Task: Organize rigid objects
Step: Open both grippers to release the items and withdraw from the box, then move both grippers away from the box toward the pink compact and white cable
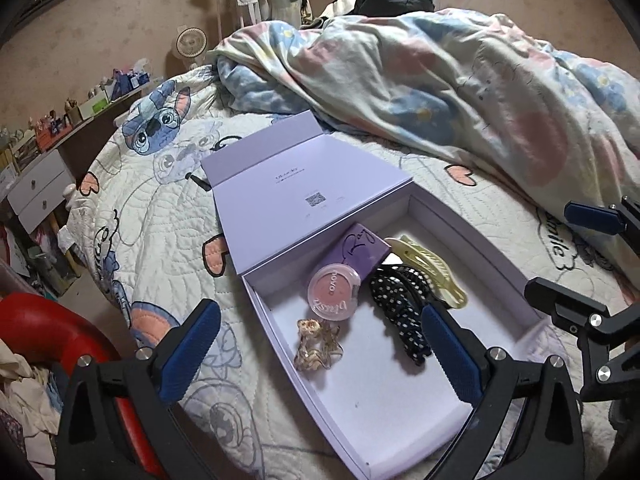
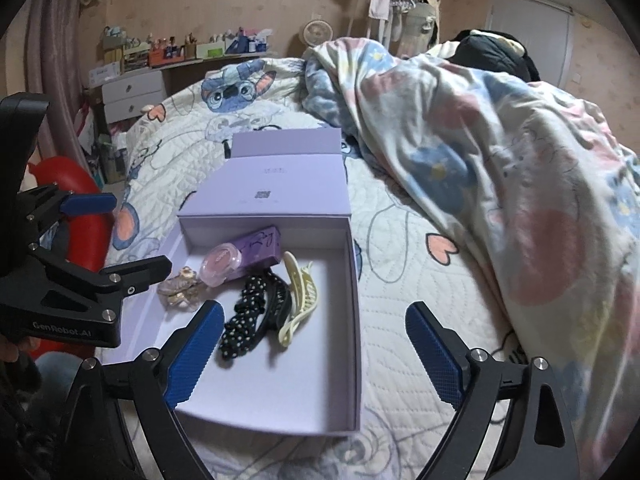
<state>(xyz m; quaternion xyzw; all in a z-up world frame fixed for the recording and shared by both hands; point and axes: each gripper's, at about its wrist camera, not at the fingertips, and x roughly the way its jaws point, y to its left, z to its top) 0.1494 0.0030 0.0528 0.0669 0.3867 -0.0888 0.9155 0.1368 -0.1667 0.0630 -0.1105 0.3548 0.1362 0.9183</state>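
Left wrist view: left gripper (image 1: 320,344) and right gripper (image 2: 316,348) spread wide, empty; box (image 1: 532,320) lid (image 1: 304,184) should be closed squarely.

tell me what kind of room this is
Most likely a bedroom: the lavender box sits on a bed with a cartoon-print quilt and a rumpled floral duvet, with a clothes rack by the far wall.

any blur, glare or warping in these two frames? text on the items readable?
Left wrist: heavy fisheye bowing, dark corners; the box edges curve; blush compact lettering is sharp, no glare. Right wrist: same bowing, dimmer and softer; compact text is unreadable, duvet slightly smeared.
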